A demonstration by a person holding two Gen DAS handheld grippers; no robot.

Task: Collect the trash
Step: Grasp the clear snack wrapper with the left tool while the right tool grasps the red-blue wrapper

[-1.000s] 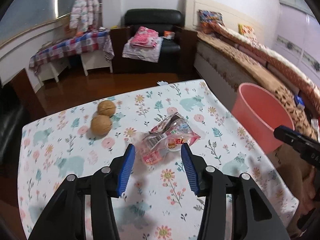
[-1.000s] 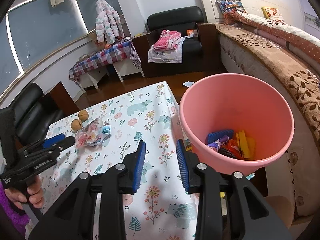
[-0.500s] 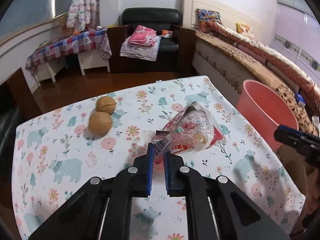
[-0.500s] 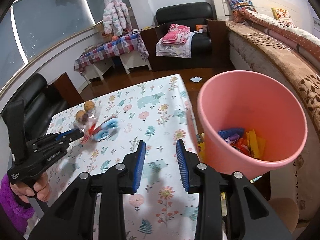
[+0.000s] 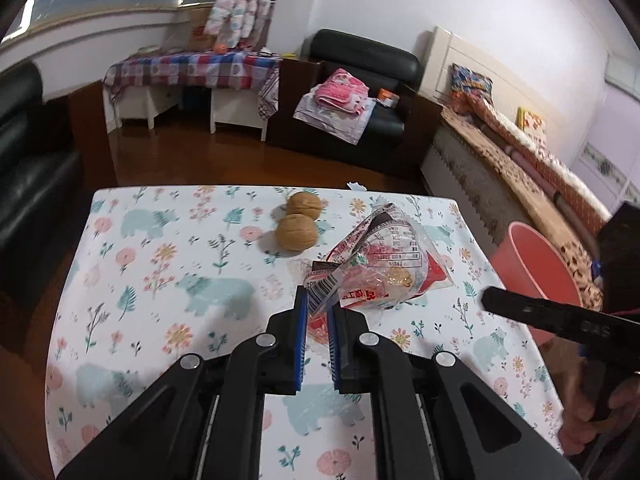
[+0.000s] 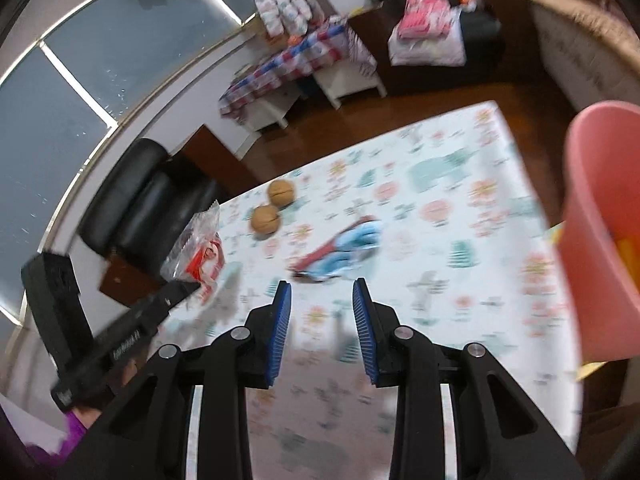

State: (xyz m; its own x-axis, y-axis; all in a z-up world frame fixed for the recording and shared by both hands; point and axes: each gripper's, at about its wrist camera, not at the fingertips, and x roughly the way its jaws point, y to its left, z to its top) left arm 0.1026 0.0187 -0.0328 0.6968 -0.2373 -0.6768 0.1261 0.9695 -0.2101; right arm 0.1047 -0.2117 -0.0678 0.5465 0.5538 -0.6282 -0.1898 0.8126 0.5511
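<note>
Between the left gripper's point(image 5: 318, 312) pinched jaws sits a clear snack wrapper point(image 5: 376, 264); the right gripper point(image 6: 322, 304) gapes empty, a blurred, perhaps blue wrapper point(image 6: 344, 248) ahead.

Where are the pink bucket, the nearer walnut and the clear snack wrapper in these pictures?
pink bucket point(image 5: 536, 264), left wrist view, on its inner wall.
nearer walnut point(image 5: 297, 232), left wrist view, on the shell's middle.
clear snack wrapper point(image 5: 384, 264), left wrist view, on its printed face, beyond the pads.
</note>
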